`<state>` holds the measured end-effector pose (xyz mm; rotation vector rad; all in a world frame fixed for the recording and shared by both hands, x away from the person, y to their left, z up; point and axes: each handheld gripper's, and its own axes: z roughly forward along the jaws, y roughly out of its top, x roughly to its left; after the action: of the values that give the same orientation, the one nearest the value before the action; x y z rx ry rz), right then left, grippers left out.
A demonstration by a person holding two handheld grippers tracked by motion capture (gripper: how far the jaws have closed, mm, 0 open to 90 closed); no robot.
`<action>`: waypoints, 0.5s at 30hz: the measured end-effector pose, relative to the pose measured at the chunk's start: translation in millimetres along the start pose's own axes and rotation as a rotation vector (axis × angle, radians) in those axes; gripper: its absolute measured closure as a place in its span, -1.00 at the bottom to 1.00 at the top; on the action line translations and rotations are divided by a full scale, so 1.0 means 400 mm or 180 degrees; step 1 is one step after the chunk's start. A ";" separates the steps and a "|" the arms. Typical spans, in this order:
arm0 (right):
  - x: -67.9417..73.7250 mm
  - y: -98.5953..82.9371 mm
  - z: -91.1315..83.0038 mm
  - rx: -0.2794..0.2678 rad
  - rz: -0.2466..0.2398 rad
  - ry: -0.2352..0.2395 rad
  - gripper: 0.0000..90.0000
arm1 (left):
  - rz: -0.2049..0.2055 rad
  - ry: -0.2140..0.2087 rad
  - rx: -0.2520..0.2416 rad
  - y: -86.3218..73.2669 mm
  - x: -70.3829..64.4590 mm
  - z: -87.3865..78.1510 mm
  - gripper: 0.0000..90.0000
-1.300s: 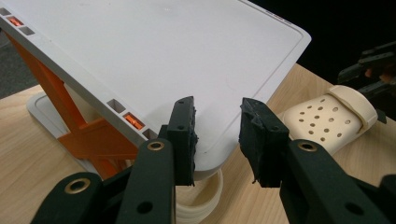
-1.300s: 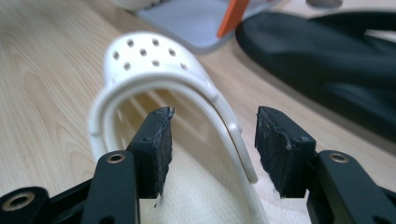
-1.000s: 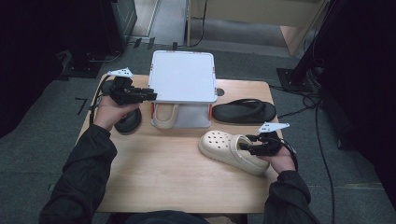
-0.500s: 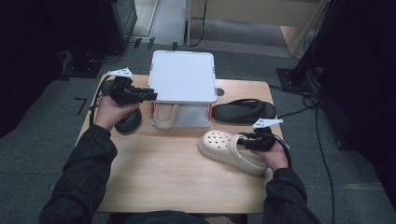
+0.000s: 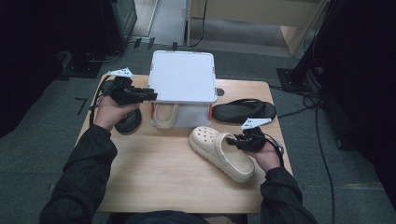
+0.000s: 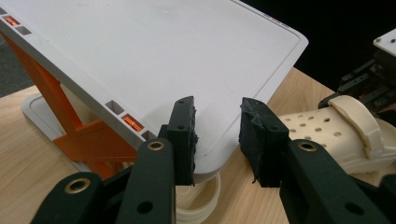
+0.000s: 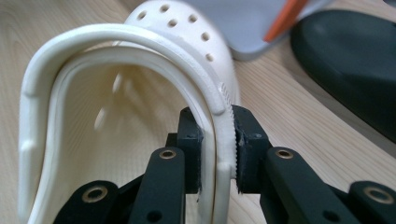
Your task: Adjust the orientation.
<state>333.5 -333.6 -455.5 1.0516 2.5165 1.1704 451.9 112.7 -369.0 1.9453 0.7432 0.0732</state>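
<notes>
A big wooden table (image 5: 154, 182) with shoes on it. In the middle at the back, a white rack (image 5: 183, 77) with a flat top and orange legs. Under the rack, a cream shoe (image 5: 165, 115), tucked in with its round end poking out toward the front. Right of the rack, a black sandal (image 5: 243, 110) lying flat. Left of the rack, something dark and round (image 5: 129, 121), maybe another black shoe, hard to tell behind the hand.

In front of the rack, toward the right, a cream clog (image 5: 220, 151) with little holes on top, lying on the table with its toe toward the rack. Right gripper (image 7: 217, 140) clamped on the side wall of the clog's opening, one jaw inside the shoe and one outside, both pressing the rim. Same right gripper (image 5: 239, 141) seen from above at the clog's heel end.

Left gripper (image 5: 150, 96) held up at the left front corner of the rack top. Jaws spread apart in the left gripper (image 6: 217, 135) view, on either side of that corner, gripping nothing.
</notes>
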 end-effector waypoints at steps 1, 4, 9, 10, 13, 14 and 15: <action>0.005 0.004 0.001 0.0005 0.0001 0.0002 0.70 | -0.0002 -0.0002 0.0001 0.000 0.000 0.000 0.47; 0.019 0.019 0.002 -0.0071 0.0002 0.0007 0.70 | -0.0006 -0.0002 -0.0001 0.000 0.000 0.000 0.47; 0.032 0.054 0.005 -0.0201 0.0073 -0.0092 0.70 | -0.0001 -0.0002 -0.0001 0.000 0.001 0.000 0.47; 0.032 0.061 0.009 -0.0229 0.0071 -0.0128 0.70 | -0.0004 -0.0003 0.0000 0.000 0.000 0.000 0.47; 0.029 0.082 0.018 -0.0271 0.0104 -0.0195 0.70 | 0.0000 -0.0001 -0.0001 0.000 0.000 0.000 0.47; 0.027 0.091 0.023 -0.0285 0.0141 -0.0212 0.70 | -0.0001 -0.0003 -0.0003 0.000 0.000 0.000 0.47; 0.025 0.097 0.028 -0.0301 0.0165 -0.0228 0.70 | 0.0000 -0.0005 -0.0003 0.000 0.001 0.000 0.47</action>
<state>351.4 -303.0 -433.4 1.1202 2.3687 1.2297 452.1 113.0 -369.2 1.9442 0.7420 0.0720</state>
